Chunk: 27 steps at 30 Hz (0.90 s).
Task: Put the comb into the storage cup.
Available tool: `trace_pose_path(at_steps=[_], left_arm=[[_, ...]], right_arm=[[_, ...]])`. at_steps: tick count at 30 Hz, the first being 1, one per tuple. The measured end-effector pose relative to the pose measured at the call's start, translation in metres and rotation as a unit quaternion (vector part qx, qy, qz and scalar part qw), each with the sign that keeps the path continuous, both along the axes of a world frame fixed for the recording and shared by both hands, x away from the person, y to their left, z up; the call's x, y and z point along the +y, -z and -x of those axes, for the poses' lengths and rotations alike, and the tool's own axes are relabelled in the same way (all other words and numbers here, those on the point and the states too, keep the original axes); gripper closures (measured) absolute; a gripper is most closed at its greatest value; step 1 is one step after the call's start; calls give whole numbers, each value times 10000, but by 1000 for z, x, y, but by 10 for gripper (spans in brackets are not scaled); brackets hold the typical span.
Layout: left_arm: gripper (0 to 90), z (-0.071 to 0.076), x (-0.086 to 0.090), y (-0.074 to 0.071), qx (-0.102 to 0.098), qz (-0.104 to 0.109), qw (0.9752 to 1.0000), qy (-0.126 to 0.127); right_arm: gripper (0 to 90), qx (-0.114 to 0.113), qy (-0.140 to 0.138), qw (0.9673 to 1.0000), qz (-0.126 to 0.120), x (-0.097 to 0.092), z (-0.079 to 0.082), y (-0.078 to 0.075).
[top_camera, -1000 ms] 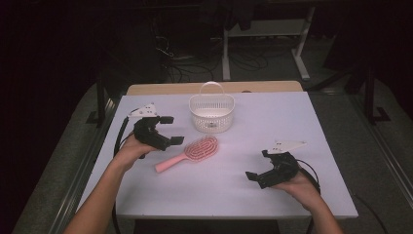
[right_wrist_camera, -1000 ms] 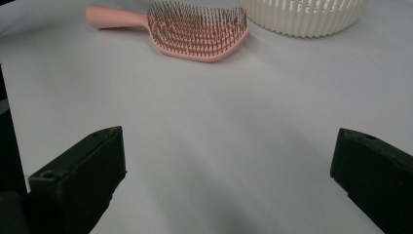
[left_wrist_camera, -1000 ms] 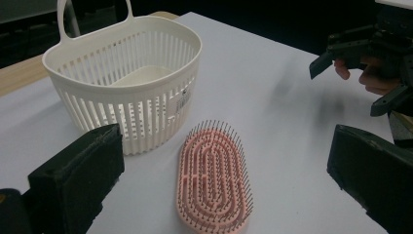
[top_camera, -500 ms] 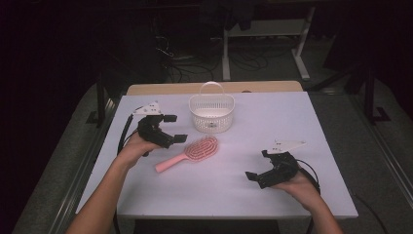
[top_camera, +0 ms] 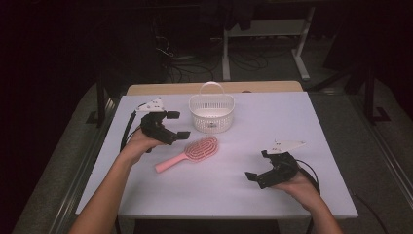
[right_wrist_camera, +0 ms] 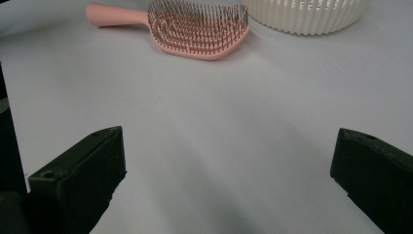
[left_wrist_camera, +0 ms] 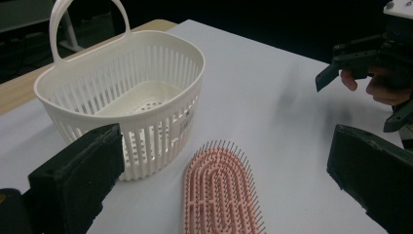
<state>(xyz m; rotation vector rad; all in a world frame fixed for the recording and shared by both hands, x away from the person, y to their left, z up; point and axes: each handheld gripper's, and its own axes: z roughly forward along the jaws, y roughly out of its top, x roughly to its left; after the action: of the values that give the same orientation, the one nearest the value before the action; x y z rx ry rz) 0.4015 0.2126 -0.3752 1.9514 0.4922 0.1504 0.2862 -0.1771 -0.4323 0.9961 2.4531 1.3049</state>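
Left claw (top_camera: 176, 125) spread wide, holding nothing, up off the white table (top_camera: 302, 122). Pink brush (top_camera: 190, 152) lying flat just below and in front of it, bristles up, between its two jaws in the left gripper view, not touching. White basket (top_camera: 211, 113) just beside the brush head, past the left claw. Right claw (top_camera: 257, 165) spread wide too, holding nothing, well apart from the brush.

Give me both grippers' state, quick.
Left gripper: open, holding nothing, poised by the hairbrush.
Right gripper: open, holding nothing, low over the table.
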Motion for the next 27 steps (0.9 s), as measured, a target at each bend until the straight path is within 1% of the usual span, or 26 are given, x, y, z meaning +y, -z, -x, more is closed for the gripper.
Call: trace_pose_path(at_steps=[7, 11, 21, 27], left_arm=[[0, -1, -1, 0, -26, 21, 10000, -36], [0, -1, 0, 0, -27, -82, 10000, -43], [0, 0, -1, -1, 15, -218, 9998, -42], [0, 0, -3, -1, 74, -386, 9992, -12]], right_arm=[[0, -10, -9, 10000, 13, 0, 1, 0], [0, -7, -14, 10000, 27, 1, 1, 0], [0, -12, -32, 10000, 41, 2, 1, 1], [0, -2, -33, 10000, 43, 2, 1, 1]])
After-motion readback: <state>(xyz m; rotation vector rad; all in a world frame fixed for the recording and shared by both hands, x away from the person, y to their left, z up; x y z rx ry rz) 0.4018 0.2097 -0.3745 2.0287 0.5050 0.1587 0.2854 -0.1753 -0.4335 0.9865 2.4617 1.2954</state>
